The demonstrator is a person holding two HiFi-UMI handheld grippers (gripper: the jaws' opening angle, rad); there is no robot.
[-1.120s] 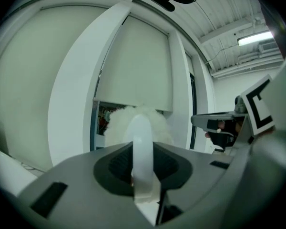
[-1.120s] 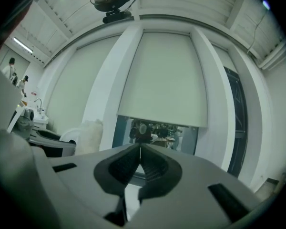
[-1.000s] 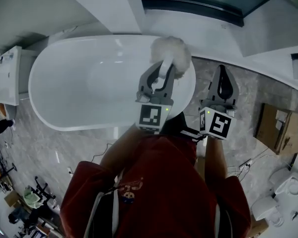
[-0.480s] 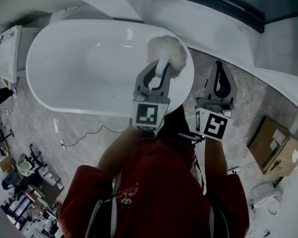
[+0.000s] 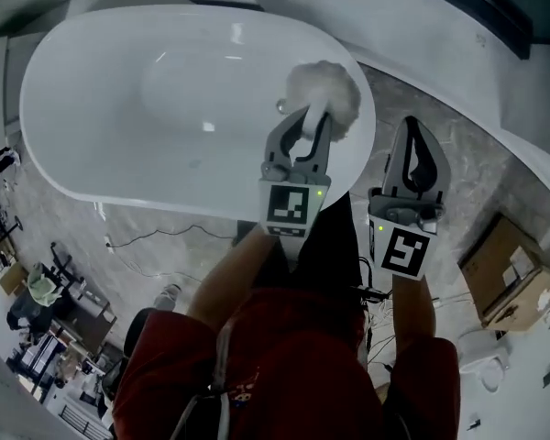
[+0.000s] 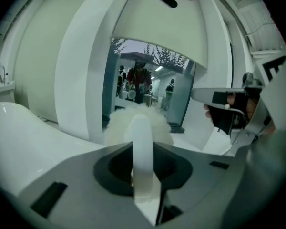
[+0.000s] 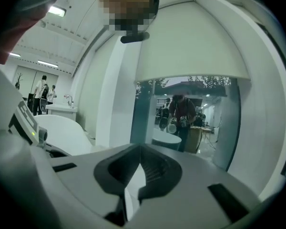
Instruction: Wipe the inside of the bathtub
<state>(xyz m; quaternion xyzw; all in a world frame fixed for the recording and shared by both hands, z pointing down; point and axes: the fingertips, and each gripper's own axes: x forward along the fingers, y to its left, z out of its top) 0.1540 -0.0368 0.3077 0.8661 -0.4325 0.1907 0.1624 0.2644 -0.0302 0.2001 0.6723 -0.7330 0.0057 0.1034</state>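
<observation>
A white oval bathtub (image 5: 92, 163) fills the upper left of the head view. My left gripper (image 5: 310, 120) is shut on the white handle of a fluffy white duster (image 5: 325, 94), whose head hangs over the tub's right end near the rim. In the left gripper view the handle (image 6: 143, 147) runs up between the jaws to the fluffy head (image 6: 121, 120). My right gripper (image 5: 414, 145) is shut with nothing in it, held over the marble floor right of the tub. Its jaws (image 7: 139, 168) meet in the right gripper view.
A white curved wall (image 5: 422, 35) runs behind the tub. Cardboard boxes (image 5: 506, 273) lie on the marble floor at the right. A cable (image 5: 165, 232) trails on the floor below the tub. Clutter (image 5: 46, 291) sits at the lower left. A glass window (image 7: 190, 123) reflects the person.
The head view has swung, so the tub now sits lower and larger in the picture. The duster stays over the tub's right end, and both grippers keep their hold and spacing.
</observation>
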